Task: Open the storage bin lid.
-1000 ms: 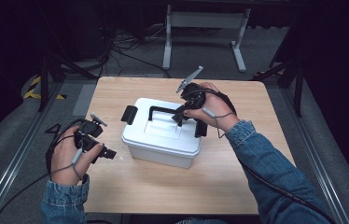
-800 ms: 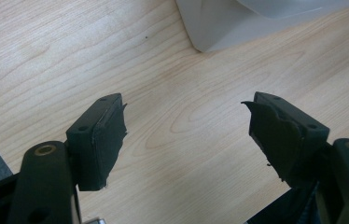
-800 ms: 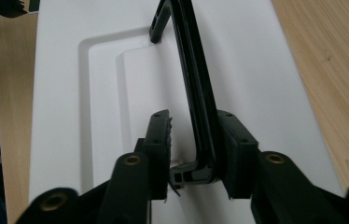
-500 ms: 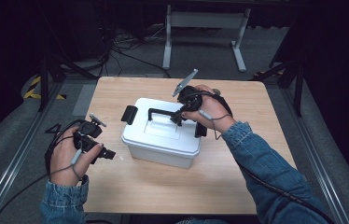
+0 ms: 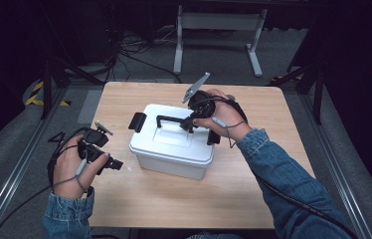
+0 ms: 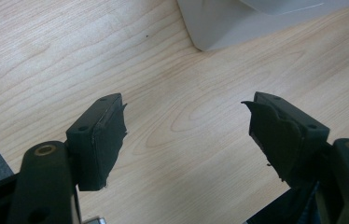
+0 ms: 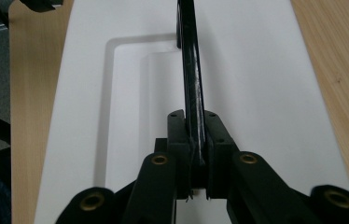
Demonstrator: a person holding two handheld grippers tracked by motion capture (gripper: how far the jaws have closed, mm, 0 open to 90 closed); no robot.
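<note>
Right claw (image 7: 196,154) just clamped down on the white box's (image 5: 171,149) stiff black handle (image 7: 190,70), the best hold; probably light. Left claw (image 6: 186,135) open, holding nothing.

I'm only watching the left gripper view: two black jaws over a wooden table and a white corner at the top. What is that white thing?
Observer: It is a white storage box with a black carry handle on its lid, seen whole in the high view.
Operator: Is anyone touching it?
Observer: Yes. The right gripper is shut on the black carry handle; its jaws have just been closing, and the right gripper view shows the handle pinched between the pads.
Operator: And the gripper I look through, where is it?
Observer: The left gripper is held open beside the box's left end, apart from it, above the table.
</note>
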